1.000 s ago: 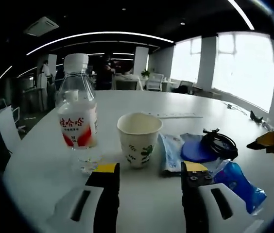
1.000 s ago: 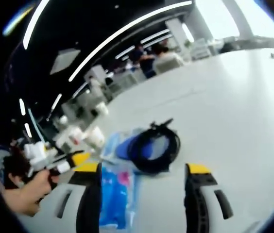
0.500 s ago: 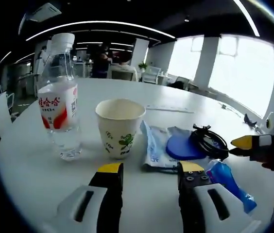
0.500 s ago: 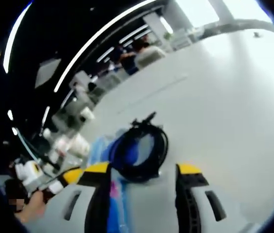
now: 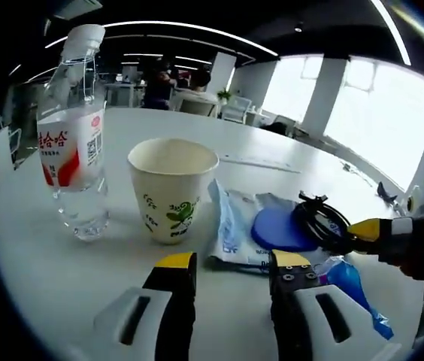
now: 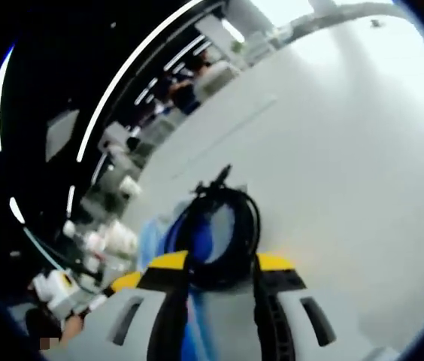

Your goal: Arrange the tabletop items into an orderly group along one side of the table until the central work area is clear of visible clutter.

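On the white surface (image 5: 39, 263) in the left gripper view there's a clear water bottle (image 5: 71, 135) with a red and white label. It has Chinese characters and a QR code on it, but I can't read the brand properly. Right next to it is a paper cup (image 5: 171, 188) with a green leafy print. Then comes a light blue packet (image 5: 234, 229) with small print too blurry to read, a round blue lid (image 5: 280, 229) partly on it, and a coiled black cable (image 5: 323, 219) at the lid's far edge. There's also a crinkly blue wrapper (image 5: 351, 286).

The left gripper (image 5: 223, 263) hangs released, nothing between its jaws, just short of the packet. The right gripper (image 5: 366, 229) comes in from the side, yellow tip at the cable.

The right gripper view is tilted and blurry. Its gripper (image 6: 216, 263) has jaws parted with the cable (image 6: 223, 229) just ahead of them, not clamped as far as I can see.
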A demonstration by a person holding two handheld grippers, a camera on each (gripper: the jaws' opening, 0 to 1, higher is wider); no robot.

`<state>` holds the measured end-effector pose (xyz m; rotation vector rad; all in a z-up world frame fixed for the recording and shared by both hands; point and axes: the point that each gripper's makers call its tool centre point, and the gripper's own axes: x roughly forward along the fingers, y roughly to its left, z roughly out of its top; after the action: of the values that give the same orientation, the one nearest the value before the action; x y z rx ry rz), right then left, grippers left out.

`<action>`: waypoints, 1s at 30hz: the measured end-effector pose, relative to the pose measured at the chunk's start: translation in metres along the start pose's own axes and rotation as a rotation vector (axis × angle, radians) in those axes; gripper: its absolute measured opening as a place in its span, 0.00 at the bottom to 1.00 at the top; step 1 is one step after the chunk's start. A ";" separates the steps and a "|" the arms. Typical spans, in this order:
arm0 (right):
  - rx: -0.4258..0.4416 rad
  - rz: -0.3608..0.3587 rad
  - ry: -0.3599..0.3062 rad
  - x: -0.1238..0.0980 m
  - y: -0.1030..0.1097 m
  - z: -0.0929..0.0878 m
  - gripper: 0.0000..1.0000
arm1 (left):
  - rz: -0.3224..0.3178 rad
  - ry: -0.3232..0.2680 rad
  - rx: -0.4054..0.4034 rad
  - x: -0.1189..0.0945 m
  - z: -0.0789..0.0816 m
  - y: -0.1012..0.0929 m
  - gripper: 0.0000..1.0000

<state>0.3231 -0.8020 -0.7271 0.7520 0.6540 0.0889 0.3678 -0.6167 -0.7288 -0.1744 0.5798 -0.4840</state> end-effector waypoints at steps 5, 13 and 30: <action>0.047 -0.017 0.003 0.000 -0.004 0.000 0.21 | -0.001 -0.001 -0.036 0.004 0.000 0.002 0.30; 0.085 -0.033 0.012 0.000 -0.007 -0.002 0.14 | -0.007 0.015 -0.041 0.006 -0.002 0.001 0.21; 0.207 0.013 0.015 -0.003 -0.002 0.004 0.04 | -0.040 0.024 -0.004 0.002 0.000 -0.002 0.01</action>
<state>0.3231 -0.8065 -0.7249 0.9563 0.6788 0.0388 0.3684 -0.6197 -0.7285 -0.1841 0.6014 -0.5242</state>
